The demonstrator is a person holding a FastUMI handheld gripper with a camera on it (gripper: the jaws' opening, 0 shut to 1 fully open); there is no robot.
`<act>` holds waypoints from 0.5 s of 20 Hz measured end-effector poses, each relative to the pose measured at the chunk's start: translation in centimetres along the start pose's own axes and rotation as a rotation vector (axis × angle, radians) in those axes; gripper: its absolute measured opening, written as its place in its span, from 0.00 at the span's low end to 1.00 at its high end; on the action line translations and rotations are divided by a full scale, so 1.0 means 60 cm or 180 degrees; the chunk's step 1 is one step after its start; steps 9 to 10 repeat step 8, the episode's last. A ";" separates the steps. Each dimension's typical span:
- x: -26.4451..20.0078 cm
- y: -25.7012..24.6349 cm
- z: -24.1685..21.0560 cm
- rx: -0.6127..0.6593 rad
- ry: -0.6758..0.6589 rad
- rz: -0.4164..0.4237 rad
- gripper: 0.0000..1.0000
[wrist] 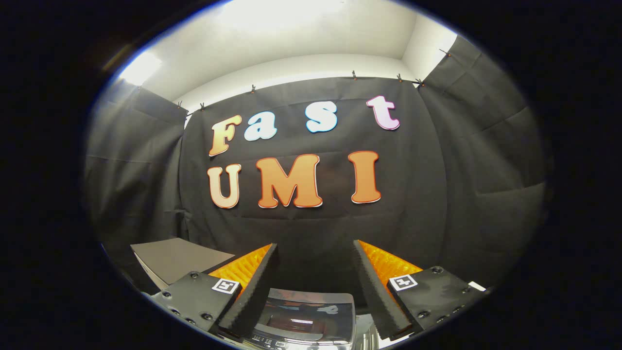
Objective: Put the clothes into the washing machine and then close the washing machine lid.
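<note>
The gripper (316, 272) is held high and level, facing the booth wall (311, 228). Its jaws stand wide apart with nothing between them.

The washing machine (306, 318) sits low between the jaws and below their tips. It is a top-loading unit with a glossy dark lid (303, 311) and a strip of controls along its near edge. The lid appears to lie flat on the machine, although reflections make this uncertain. No clothes can be made out. A grey flat panel (177, 260) lies beyond the outer side of the left jaw; its purpose cannot be determined.

This arrangement fits two stages: a load waiting outside a lidded machine, or a load already inside with the lid lowered again. Stage cannot be settled from this pose.

Recommended practice for either case:
- Tilt the gripper downward until the lid and its surroundings lie ahead of the jaws, then confirm lid position and garment location.
- Keep the jaws apart during the approach.
- Treat the lid as smooth and slippery; contact it at an edge, not on the glossy face.
- Expect fabric to sag and trail; gather it in a bunch.
</note>
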State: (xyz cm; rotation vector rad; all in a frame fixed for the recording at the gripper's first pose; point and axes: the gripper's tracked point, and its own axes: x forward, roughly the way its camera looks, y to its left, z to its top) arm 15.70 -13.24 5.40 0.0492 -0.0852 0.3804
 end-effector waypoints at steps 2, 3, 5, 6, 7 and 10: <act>-0.018 -0.020 0.009 0.0028 -0.0049 -0.0048 0.97; -0.024 -0.030 0.013 0.0021 -0.0077 -0.0065 0.97; -0.035 -0.047 0.016 -0.0015 -0.0090 -0.0130 0.97; -0.048 -0.057 0.021 -0.0029 -0.0097 -0.0156 0.97; -0.057 -0.063 0.022 -0.0039 -0.0088 -0.0166 0.97; -0.066 -0.066 0.018 -0.0040 -0.0071 -0.0162 0.97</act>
